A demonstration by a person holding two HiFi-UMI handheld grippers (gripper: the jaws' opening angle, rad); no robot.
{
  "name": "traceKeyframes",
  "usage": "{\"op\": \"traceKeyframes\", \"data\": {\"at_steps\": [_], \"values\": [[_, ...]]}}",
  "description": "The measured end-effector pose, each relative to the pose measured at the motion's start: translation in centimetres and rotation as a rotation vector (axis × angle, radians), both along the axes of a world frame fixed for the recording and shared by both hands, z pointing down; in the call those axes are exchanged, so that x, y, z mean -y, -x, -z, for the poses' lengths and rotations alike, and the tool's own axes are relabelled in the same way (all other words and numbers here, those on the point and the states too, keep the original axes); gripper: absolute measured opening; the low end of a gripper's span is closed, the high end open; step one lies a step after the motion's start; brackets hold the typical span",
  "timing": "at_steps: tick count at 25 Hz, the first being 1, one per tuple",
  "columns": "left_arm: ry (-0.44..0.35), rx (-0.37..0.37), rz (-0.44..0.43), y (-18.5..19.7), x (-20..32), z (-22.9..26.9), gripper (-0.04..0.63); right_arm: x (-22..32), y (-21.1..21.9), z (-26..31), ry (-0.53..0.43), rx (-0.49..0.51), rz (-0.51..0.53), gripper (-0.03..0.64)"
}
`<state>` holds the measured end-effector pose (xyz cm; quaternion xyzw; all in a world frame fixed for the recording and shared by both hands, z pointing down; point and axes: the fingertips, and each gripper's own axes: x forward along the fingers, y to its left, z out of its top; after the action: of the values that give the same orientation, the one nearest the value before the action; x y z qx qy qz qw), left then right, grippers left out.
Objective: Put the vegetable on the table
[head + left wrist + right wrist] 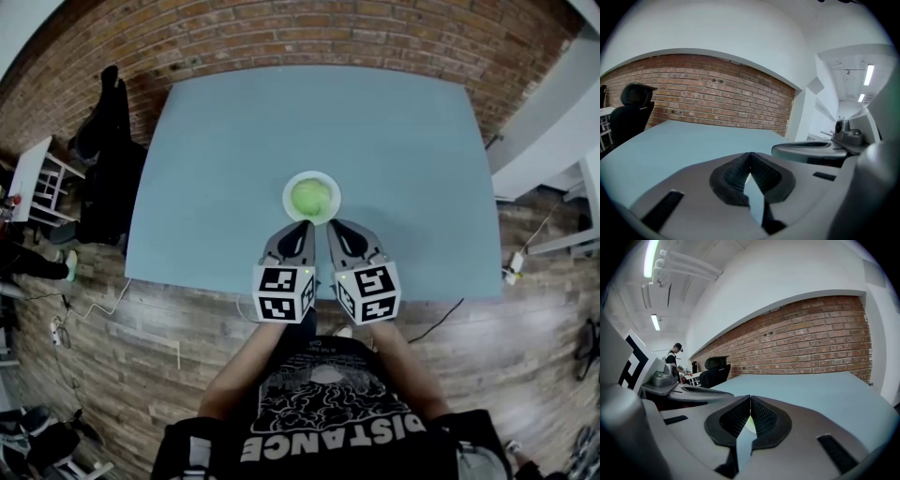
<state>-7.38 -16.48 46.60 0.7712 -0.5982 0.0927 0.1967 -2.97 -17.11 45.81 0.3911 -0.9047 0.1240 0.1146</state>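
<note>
The left gripper [303,231] was closed, its two jaws pressed together with nothing between them. It hung over the near edge of the table [225,159], probably because the job had not started. The green vegetable [310,198] sat in a white bowl [289,191] at 12 o'clock from both grippers. The right gripper [337,231], just beside the left, was closed and empty too.

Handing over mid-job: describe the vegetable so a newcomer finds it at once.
Start at the light blue table in front of the brick wall. Near the middle of its front edge, just beyond the tips of the left gripper and right gripper, sits a small white dish. The vegetable is the round, pale green ball in it, the only green thing on the table.
</note>
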Motion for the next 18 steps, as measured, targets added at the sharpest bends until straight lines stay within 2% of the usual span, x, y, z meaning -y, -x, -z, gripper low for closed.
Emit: {"op": "traceKeyframes", "data": {"at_steps": [18], "values": [[-0.036,0.0,0.024,-2.8,-3.6,0.8,0.002,-3.6,-1.7,0.6,-0.017,0.0,0.073,0.009]]}}
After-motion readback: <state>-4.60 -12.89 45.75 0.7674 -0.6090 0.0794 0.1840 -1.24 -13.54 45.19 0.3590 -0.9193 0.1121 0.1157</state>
